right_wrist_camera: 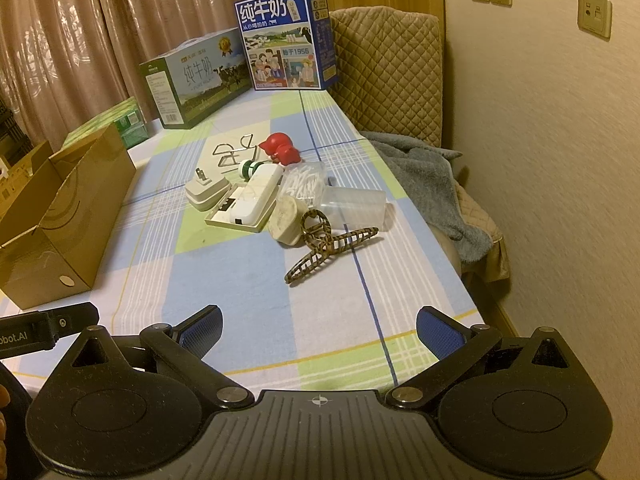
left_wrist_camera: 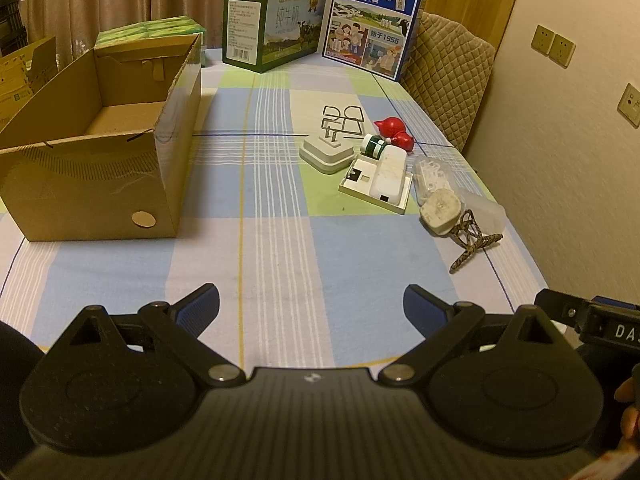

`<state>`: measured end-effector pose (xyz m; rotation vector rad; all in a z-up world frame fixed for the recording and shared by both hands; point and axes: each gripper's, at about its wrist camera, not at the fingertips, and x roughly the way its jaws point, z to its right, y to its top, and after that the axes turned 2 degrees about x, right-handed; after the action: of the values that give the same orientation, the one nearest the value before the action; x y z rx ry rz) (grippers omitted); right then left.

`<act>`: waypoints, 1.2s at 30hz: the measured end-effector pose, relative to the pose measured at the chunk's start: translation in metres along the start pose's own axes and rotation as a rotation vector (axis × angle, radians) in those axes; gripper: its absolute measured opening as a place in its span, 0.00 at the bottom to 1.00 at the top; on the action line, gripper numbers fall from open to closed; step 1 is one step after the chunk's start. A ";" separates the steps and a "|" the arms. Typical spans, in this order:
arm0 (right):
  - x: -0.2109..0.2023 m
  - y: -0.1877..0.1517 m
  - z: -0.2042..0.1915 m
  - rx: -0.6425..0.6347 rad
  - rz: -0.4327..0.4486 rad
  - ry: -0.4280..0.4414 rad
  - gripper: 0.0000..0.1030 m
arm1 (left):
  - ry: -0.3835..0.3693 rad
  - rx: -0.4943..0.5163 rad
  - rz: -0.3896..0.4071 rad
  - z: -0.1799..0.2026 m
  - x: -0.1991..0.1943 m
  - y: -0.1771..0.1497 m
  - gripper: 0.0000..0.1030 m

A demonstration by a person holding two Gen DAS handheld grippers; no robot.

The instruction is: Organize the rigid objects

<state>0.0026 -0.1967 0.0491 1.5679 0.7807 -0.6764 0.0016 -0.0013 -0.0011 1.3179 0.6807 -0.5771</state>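
A cluster of small items lies on the checked tablecloth: a white plug adapter (left_wrist_camera: 327,154) (right_wrist_camera: 207,192), a white case on a flat tray (left_wrist_camera: 387,176) (right_wrist_camera: 256,196), a red figurine (left_wrist_camera: 394,132) (right_wrist_camera: 280,146), a wire stand (left_wrist_camera: 342,118) (right_wrist_camera: 234,152), a round beige plug (left_wrist_camera: 440,210) (right_wrist_camera: 285,216), a tortoiseshell hair claw (left_wrist_camera: 472,242) (right_wrist_camera: 326,246) and a clear plastic box (right_wrist_camera: 354,208). An open cardboard box (left_wrist_camera: 100,148) (right_wrist_camera: 56,224) stands at the left. My left gripper (left_wrist_camera: 311,306) and right gripper (right_wrist_camera: 318,330) are both open and empty, well short of the cluster.
Two milk cartons stand at the far end, one green (left_wrist_camera: 272,26) (right_wrist_camera: 196,76) and one blue (left_wrist_camera: 374,20) (right_wrist_camera: 286,38). A padded chair (right_wrist_camera: 390,72) with a grey towel (right_wrist_camera: 428,184) sits along the right table edge, by the wall. Curtains hang behind.
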 end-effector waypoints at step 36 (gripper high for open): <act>0.018 0.027 -0.005 -0.009 0.035 0.014 0.98 | -0.035 0.085 0.019 0.006 0.034 0.029 0.93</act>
<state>0.0346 -0.1921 0.0515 1.5765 0.7645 -0.6361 0.0464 -0.0030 -0.0062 1.3890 0.6201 -0.6181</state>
